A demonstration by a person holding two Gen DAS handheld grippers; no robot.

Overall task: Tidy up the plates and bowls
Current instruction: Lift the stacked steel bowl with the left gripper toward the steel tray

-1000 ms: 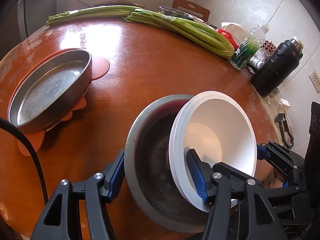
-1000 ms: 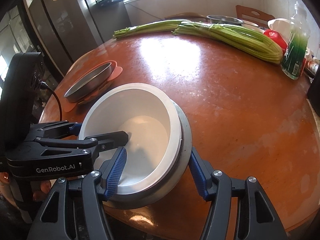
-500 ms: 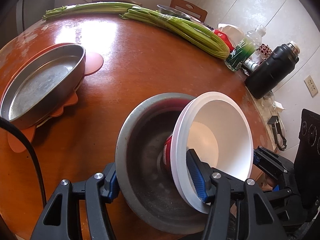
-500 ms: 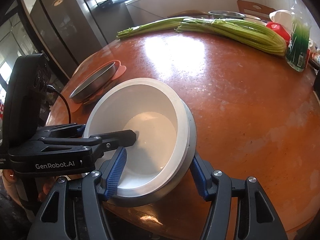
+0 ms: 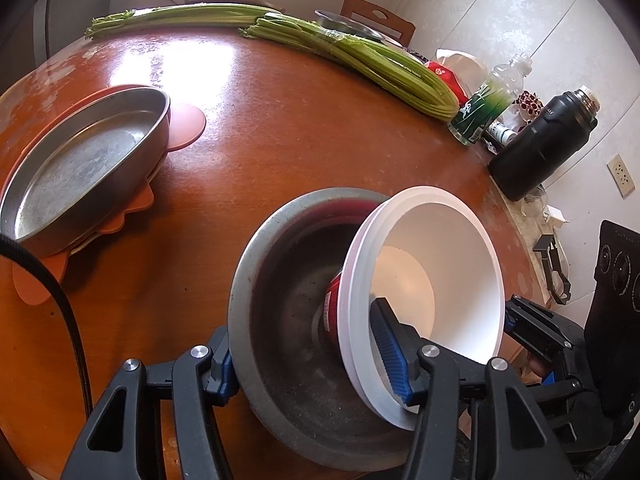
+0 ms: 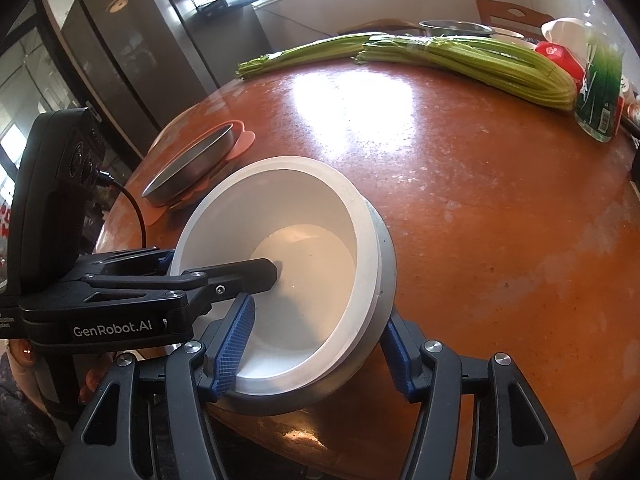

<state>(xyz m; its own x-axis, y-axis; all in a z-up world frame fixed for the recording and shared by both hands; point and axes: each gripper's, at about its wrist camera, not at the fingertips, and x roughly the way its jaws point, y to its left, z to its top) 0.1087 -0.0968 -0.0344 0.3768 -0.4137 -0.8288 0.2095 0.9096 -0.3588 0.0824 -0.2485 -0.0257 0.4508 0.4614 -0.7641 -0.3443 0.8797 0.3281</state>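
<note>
A stack of white bowls (image 5: 440, 264) (image 6: 288, 276) with a red outside leans tilted inside a grey metal bowl (image 5: 280, 320) (image 6: 386, 240) at the near edge of the round wooden table (image 5: 300, 140). My left gripper (image 5: 304, 360) spans the metal bowl's near wall and the white bowls' rim, one finger outside the metal bowl and one inside the white bowls. My right gripper (image 6: 320, 344) spans both bowls from the other side, one finger inside the white bowls and one outside the metal bowl.
A shallow steel pan (image 5: 80, 160) (image 6: 192, 168) rests on an orange mat (image 5: 186, 122) at the left. Celery bundles (image 5: 360, 60) (image 6: 460, 60) lie across the far side. A green bottle (image 5: 484, 108) (image 6: 600, 92) and a black flask (image 5: 540, 148) stand at the right edge.
The white bowls have tipped further up out of the metal bowl, showing their red outside. Both grippers have stayed on the bowls and shifted slightly.
</note>
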